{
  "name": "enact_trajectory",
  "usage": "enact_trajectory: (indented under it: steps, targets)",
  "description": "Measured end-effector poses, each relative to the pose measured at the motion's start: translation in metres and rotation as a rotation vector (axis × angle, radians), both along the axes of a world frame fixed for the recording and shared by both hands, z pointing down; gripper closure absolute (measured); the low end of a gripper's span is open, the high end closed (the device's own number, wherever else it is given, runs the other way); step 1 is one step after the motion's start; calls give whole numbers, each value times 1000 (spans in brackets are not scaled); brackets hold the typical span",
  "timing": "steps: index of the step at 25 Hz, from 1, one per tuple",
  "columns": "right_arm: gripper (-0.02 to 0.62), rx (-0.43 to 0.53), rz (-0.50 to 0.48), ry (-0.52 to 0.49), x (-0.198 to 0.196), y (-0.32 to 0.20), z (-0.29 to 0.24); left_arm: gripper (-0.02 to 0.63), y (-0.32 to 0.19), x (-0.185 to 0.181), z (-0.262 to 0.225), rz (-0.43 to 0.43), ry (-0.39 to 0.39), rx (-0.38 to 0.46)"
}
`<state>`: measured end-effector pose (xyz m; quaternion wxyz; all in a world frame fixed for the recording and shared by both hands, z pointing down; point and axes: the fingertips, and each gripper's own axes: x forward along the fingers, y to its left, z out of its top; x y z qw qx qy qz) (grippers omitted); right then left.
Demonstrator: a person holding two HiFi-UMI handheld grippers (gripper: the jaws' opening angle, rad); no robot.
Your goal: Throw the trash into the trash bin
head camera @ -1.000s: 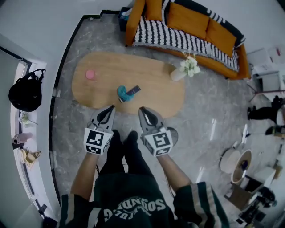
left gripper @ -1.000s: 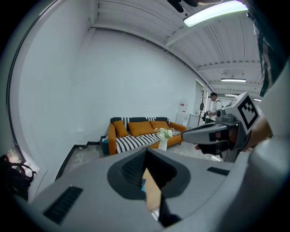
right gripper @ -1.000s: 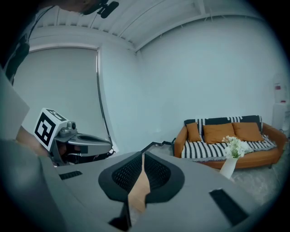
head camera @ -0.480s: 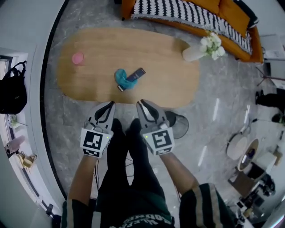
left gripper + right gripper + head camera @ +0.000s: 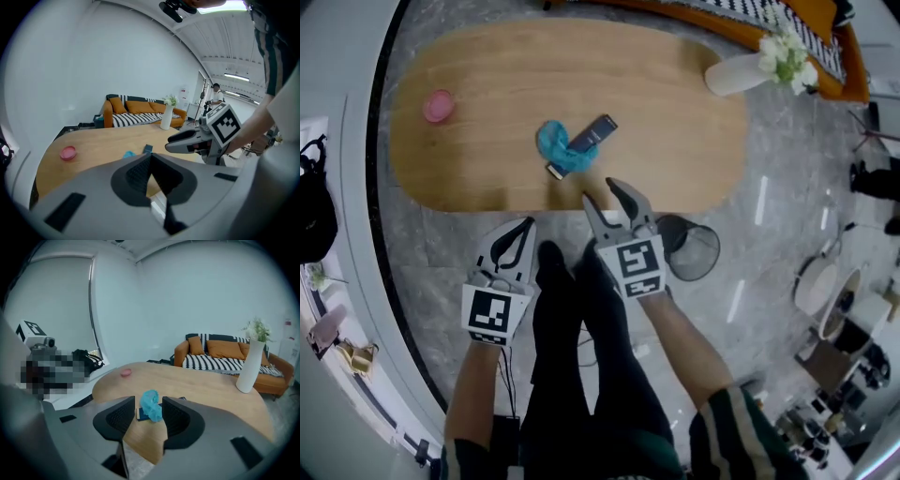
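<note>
— How far along?
— Nothing's binned yet. The trash lies on the counter, well apart from the bin on the floor.
— And the tools?
— The right hand-held gripper has just been opening, roughly halfway, empty, lined up on the trash. The left hand-held gripper is clenched, empty.

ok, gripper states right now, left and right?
Left gripper: closed, empty.
Right gripper: open, jaws just been opening, holding nothing; the blue wad lies on the table ahead of it.
</note>
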<state>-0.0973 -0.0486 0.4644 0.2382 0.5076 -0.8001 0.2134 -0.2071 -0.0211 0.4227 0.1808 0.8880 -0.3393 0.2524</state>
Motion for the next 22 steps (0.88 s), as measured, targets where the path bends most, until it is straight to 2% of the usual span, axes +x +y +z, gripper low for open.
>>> enact_trajectory:
  steps: [8,16,20,22]
  targets:
    - [382,8,-84,109,-10,-31,65,606,21,-16,44,-54,32,-71]
    - [382,-67,-149,239,-12,-37,113,606,45,-35,77,-79,14,-144]
    - [404,-75,-143,244,-10,-34,120,606,48,-38,81,-81,12,-160]
    - [471,-71,-149,246,-11,-32,119,606,48,-39,81,-68,4,-160]
